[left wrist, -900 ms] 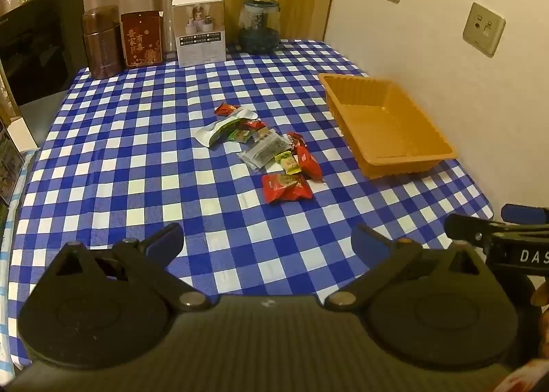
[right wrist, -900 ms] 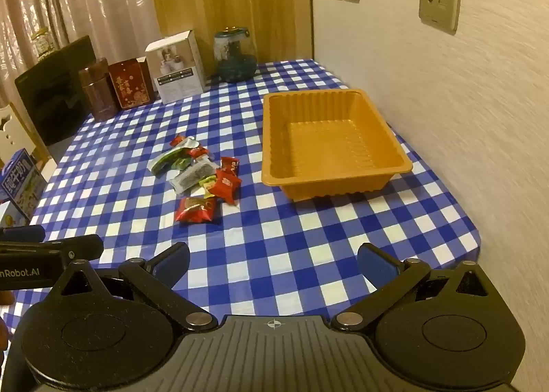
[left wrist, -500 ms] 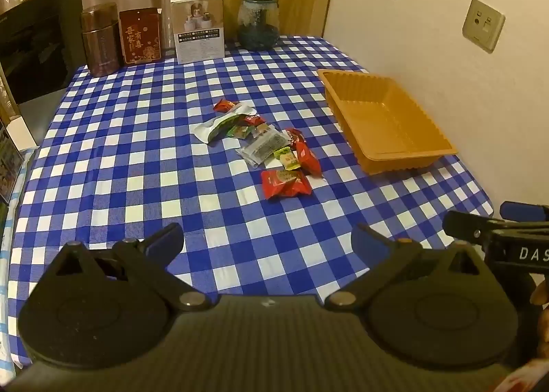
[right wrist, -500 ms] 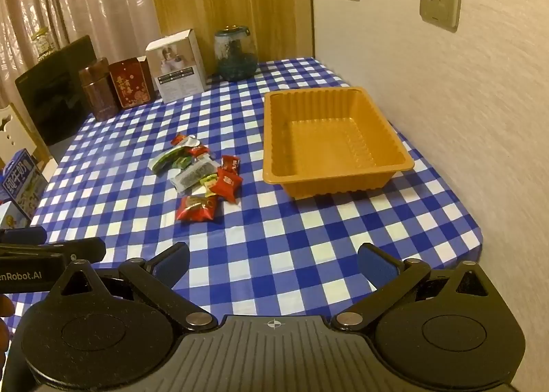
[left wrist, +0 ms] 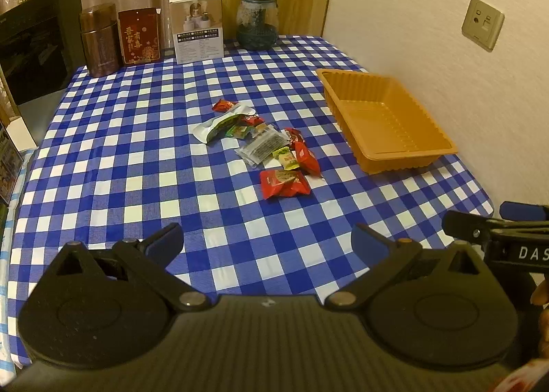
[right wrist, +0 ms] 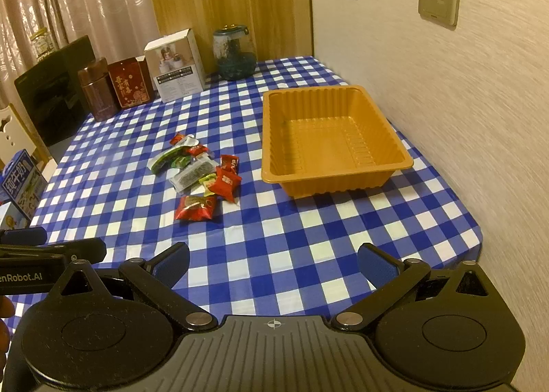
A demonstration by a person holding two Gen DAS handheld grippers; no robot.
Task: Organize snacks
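In the left wrist view the left gripper [left wrist: 267,241] fills the lower part of the frame, its blue-padded fingers [left wrist: 164,241] spread as wide as they go with only bare checked tablecloth [left wrist: 103,138] between them; it holds nothing. The right gripper [right wrist: 272,263] shows the same way at the bottom of its own view, jaws fully apart and empty, above the near edge of the cloth. The snacks [left wrist: 260,145] lie in a loose cluster near the centre of the left view, slightly above the middle: a white and green pouch [left wrist: 223,120] at the upper left of the heap, a clear packet with dark contents [left wrist: 262,148] in the middle, and a red wrapped snack [left wrist: 284,183] nearest the camera, a little apart from the rest. The orange tray [left wrist: 442,148] stands right of centre, near the wall, apart from the snacks, with nothing in it. Along the far edge of the table, in the upper left of the frame, stand a brown tin [left wrist: 99,40], a red box [left wrist: 139,35], a white box [left wrist: 197,26] and a glass jar [left wrist: 257,23].
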